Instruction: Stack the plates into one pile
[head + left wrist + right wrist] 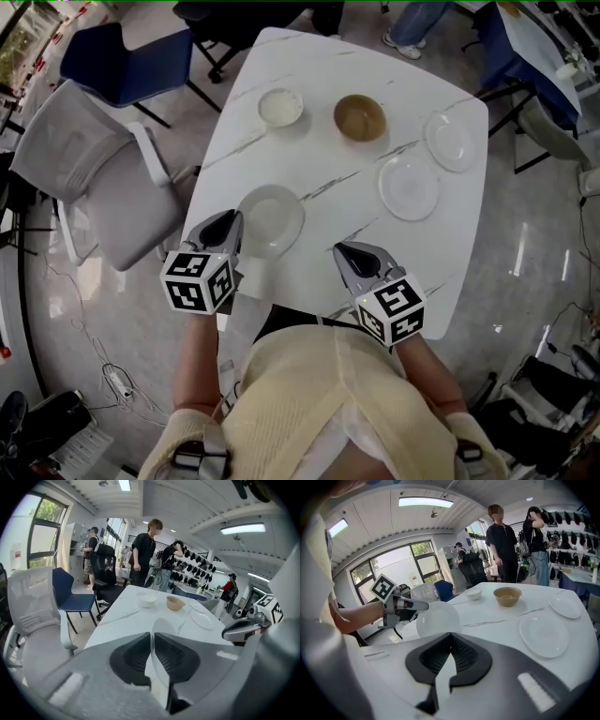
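Head view: my left gripper [228,225] pinches the near plate [274,217] at the lower left of the table [319,66]. A second plate [409,186] and a third plate [451,141] lie apart at right, and nothing is stacked yet.

Left gripper view: fingers narrow on the near plate's rim.

Right gripper view: my right gripper [450,641] has its fingers closed on nothing.

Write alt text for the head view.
The left gripper holds a white plate by its rim over a table; the right gripper is shut and empty. Two more plates, a white bowl and a tan bowl sit beyond.
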